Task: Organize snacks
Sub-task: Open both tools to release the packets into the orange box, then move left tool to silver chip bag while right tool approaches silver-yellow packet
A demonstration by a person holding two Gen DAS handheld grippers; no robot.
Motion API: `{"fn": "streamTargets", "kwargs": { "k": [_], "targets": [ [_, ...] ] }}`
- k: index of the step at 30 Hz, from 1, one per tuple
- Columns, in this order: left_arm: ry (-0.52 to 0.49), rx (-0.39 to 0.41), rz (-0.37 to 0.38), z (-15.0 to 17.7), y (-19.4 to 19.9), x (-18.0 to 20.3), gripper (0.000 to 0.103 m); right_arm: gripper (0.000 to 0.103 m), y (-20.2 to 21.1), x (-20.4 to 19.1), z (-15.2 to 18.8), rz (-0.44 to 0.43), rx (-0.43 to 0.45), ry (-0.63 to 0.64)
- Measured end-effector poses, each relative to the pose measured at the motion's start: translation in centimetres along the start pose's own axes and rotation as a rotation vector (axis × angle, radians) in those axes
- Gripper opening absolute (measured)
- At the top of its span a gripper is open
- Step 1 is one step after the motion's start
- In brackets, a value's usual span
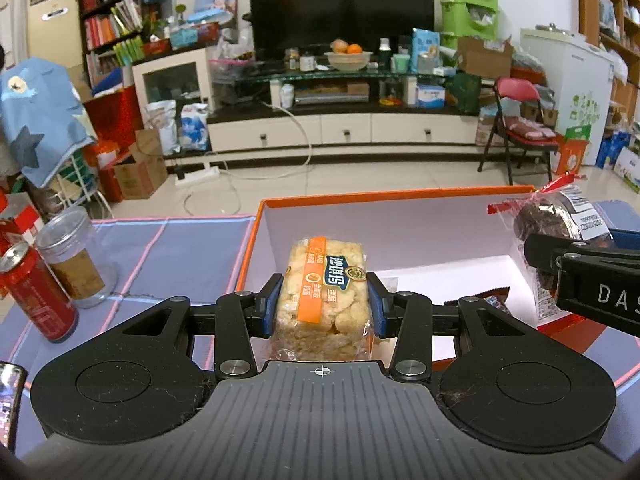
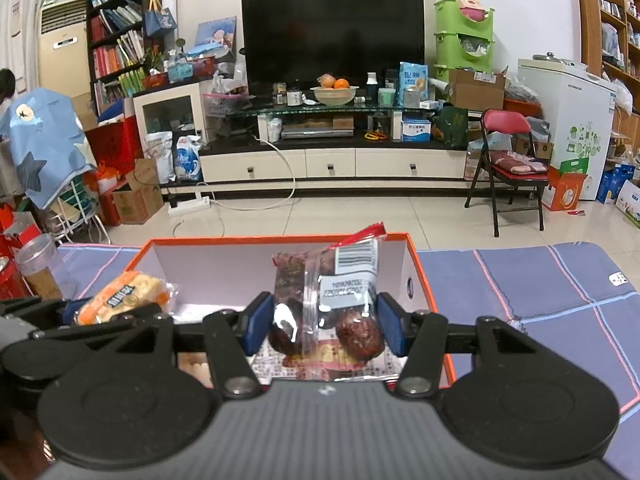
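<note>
1. The left gripper [image 1: 327, 305] had its fingers pinching a rice-crisp bar [image 1: 326, 292] across the wrapper's sides, above the orange box [image 1: 256, 240].
2. The right gripper [image 2: 325, 326] pinched a clear packet of dark dried fruit [image 2: 328, 308] over the same box.
3. Both looked light; the bar probably crumbles, and the film seemed slippery, so mid-body grips suited.
4. Another wrapped snack [image 1: 494, 300] lay inside the box.

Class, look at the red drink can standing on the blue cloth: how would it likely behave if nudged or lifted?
The can stands tall and narrow, so a push high up would probably tip it. Being round, it would likely roll once down. Its smooth, shiny side may be slippery to grip. Whether it is full cannot be told.
</note>
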State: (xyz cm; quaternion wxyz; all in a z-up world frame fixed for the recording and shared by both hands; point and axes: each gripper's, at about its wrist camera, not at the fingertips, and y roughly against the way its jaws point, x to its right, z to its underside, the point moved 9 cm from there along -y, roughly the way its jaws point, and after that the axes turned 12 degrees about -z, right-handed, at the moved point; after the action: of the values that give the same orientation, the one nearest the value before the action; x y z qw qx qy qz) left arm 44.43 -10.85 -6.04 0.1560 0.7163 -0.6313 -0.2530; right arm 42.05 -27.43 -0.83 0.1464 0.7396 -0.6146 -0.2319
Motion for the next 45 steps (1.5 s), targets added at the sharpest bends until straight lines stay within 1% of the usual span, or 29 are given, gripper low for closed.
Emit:
{"fn": "streamTargets", "kwargs": {
  "k": [12, 18, 26, 27, 29, 30, 31, 33, 37, 40, 43, 45],
  "targets": [
    [0.0, 0.008, 0.0, -0.4, 0.4, 0.0, 0.003, 0.056, 0.0, 0.0, 0.1, 0.0, 0.0, 0.001],
    [0.011, 0.046, -0.004, -1.0, 1.2, -0.2, 0.003, 0.056, -0.2, 0.0, 0.1, 0.0, 0.009, 0.007],
    [0.006, 0.046, -0.005, -0.9, 1.2, 0.0, 0.003, 0.057, 0.0, 0.0, 0.4, 0.002, 0.011, 0.011],
    [0.005, 0.046, -0.001, -1.0, 1.1, 0.1, 0.007, 0.059, 0.1, 0.0, 0.3, 0.0, 0.016, 0.012],
    [0.001, 0.054, 0.018, -1.2, 1.4, 0.4, 0.024, 0.061, 0.4, -0.1, 0.2, -0.006, 0.029, 0.012],
    [-0.005, 0.06, 0.017, -1.3, 1.6, 0.4, 0.044, 0.066, 0.6, -0.1, 0.1, -0.008, 0.035, 0.013],
    [-0.008, 0.073, 0.006, -1.6, 1.9, 0.3, 0.055, 0.066, 0.8, -0.1, -0.1, -0.001, 0.046, 0.014],
    [-0.009, 0.102, 0.005, -2.1, 2.7, -0.1, 0.06, 0.066, 1.5, 0.2, -0.6, 0.003, 0.066, 0.018],
    [0.018, 0.129, 0.017, -3.1, 4.1, -2.3, 0.06, 0.066, 3.8, 1.4, -2.0, 0.026, 0.121, 0.035],
    [0.035, 0.158, 0.003, -3.5, 5.4, -5.1, 0.062, 0.07, 6.4, 3.0, -2.6, 0.045, 0.159, 0.026],
    [0.075, 0.157, 0.012, -3.4, 6.5, -8.1, 0.065, 0.073, 8.7, 4.7, -1.7, 0.051, 0.156, -0.02],
    [0.1, 0.141, 0.031, -2.9, 7.2, -9.6, 0.066, 0.076, 9.8, 5.3, 0.3, 0.041, 0.127, -0.063]
  ]
}}
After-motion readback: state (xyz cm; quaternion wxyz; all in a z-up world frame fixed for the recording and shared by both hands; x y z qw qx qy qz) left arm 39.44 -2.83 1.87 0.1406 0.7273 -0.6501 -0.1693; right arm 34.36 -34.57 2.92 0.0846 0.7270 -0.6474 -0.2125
